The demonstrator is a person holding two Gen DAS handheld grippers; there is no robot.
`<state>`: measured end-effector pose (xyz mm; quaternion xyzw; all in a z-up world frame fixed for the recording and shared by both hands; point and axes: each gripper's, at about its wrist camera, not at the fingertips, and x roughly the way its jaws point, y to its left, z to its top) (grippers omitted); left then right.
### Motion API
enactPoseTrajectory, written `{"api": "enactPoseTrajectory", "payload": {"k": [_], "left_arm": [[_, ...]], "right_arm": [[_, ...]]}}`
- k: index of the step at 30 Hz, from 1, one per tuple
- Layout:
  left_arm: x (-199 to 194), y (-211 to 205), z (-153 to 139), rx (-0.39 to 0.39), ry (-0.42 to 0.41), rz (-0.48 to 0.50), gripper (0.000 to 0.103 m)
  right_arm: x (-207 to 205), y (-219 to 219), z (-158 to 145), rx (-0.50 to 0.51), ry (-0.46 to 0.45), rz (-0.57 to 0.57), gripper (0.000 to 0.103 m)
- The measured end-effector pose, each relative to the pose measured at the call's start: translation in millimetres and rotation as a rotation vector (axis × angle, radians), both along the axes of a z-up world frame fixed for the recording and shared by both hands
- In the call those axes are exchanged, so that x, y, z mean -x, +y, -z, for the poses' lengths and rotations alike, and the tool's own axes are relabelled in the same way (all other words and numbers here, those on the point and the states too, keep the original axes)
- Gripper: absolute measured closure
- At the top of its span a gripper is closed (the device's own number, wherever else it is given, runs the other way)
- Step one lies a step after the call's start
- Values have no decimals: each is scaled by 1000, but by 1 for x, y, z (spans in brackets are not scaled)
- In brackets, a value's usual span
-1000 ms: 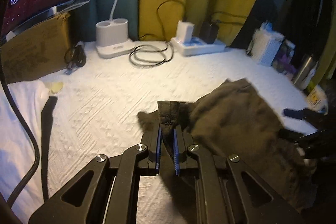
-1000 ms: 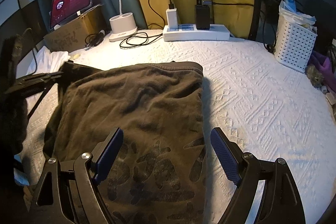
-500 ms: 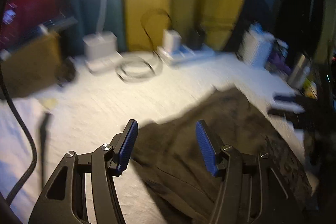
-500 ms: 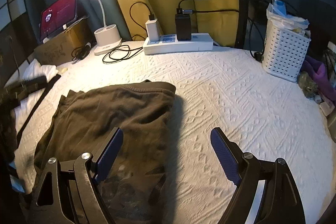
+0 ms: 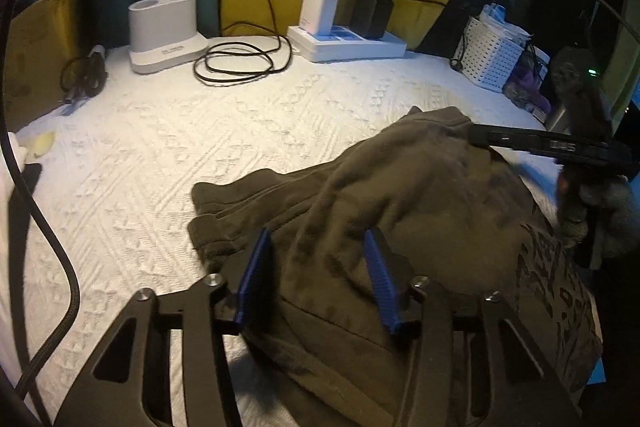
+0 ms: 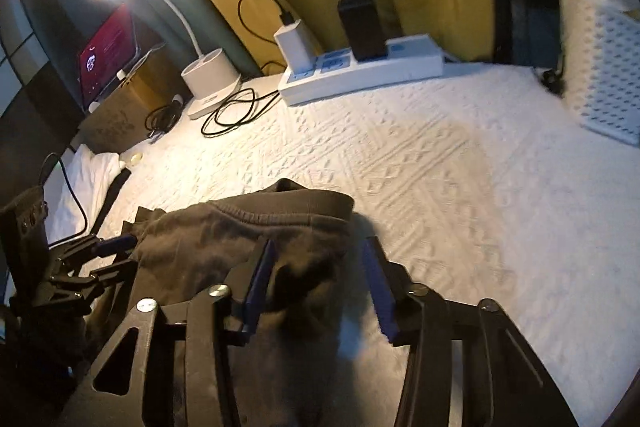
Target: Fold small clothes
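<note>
a: dark olive garment (image 5: 400,195) lying crumpled on the white textured bedspread (image 5: 200,155), folded partly over itself, ribbed hem (image 6: 280,207) toward the power strip (image 6: 360,71).

b: left gripper (image 5: 316,279)?

a: low over the near edge of the cloth, fingers parted, jaws just been closing. a hump of fabric bulging up between the blue pads (image 5: 256,267), but pressing on it or not, cannot tell.

b: right gripper (image 6: 320,287)?

a: at the garment's right edge, by the hem corner. jaws just been closing too, now standing fairly narrow. cloth touching the left-side pad (image 6: 260,283); bare bedspread showing just beside the other pad. not clamped, as far as can be seen.

b: seen from the other side?

a: from the left wrist, black finger of the right gripper reaching over the far corner of the cloth. from the right wrist, left gripper at the garment's left edge, pads half hidden by fabric.

b: around it?

a: lamp base (image 5: 164,27), coiled black cable (image 5: 236,63), white basket (image 5: 492,55) along the far edge, all well apart from the cloth.
</note>
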<state>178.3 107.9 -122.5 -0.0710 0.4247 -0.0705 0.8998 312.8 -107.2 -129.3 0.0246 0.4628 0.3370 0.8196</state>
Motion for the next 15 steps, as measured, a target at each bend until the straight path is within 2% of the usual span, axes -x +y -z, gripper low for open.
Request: {"api": "enactPoseTrajectory", "payload": {"k": [2,4,9,15], "left_arm": [[-3,-5,0,-2,-1,28,89],[-4,-9,-2,-16,-12,49,97],[-6,-6,-11,-38,-51,35,98],[-11,7,-5,-72,-41,-2,98]], "right_arm": [[-6,6,4,4,8,-12,80],[-9,14,1,19,-14,-28,82],[-20,33,-3,84,-59,-75,82],[-31,46,2,145,-84,-85,81]]}}
